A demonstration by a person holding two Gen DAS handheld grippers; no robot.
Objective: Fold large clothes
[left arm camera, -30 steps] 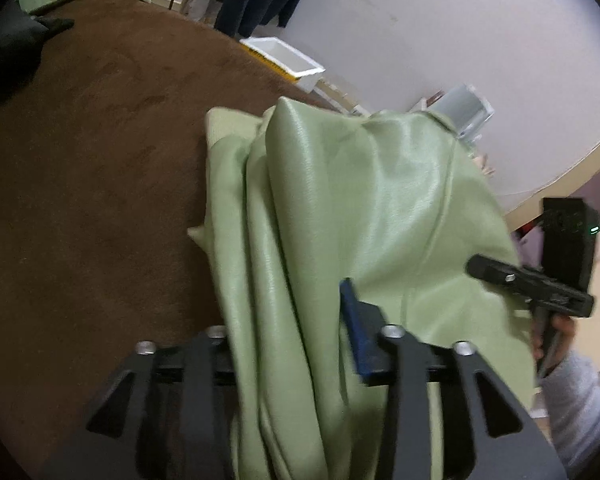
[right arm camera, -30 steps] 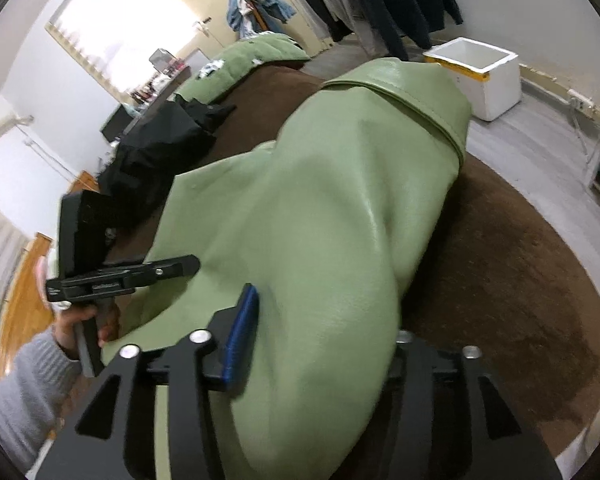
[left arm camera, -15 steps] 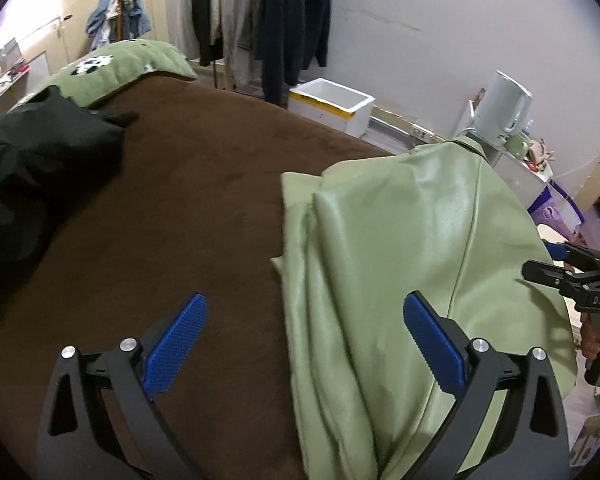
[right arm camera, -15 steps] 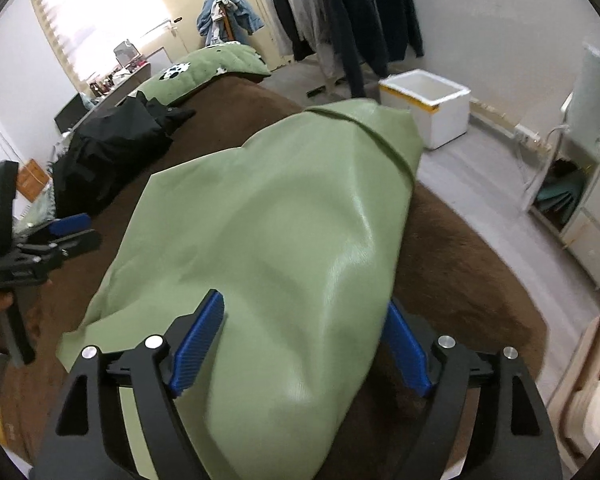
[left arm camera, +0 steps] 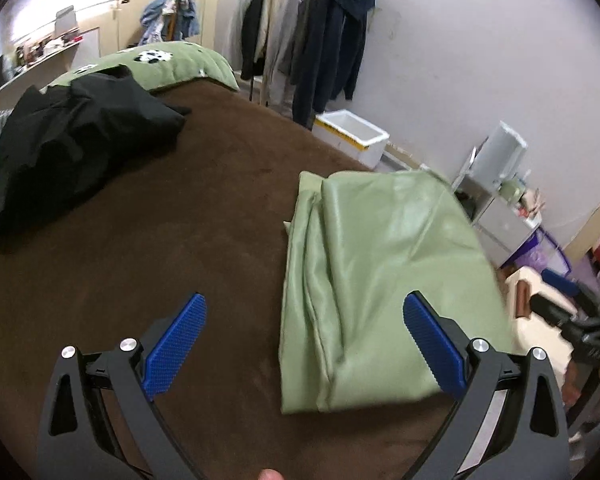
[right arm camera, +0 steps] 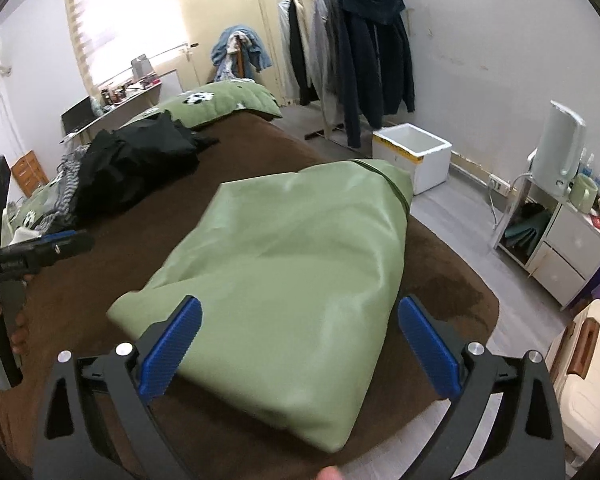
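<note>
— While the brown bed [right arm camera: 100, 280] filled most of both views, where did the garment lie?

— The green jacket [right arm camera: 292, 272] lay folded on the bed's near end, toward five o'clock from the black clothes [left arm camera: 72, 136] heaped at the far end.

— And the tongs?

— Left tongs [left arm camera: 304, 344] were spread wide above the bed, gripping nothing, the jacket's near edge between the blue pads [left arm camera: 176, 344]. Right tongs [right arm camera: 300, 344] were spread too, clear above the jacket.
</note>
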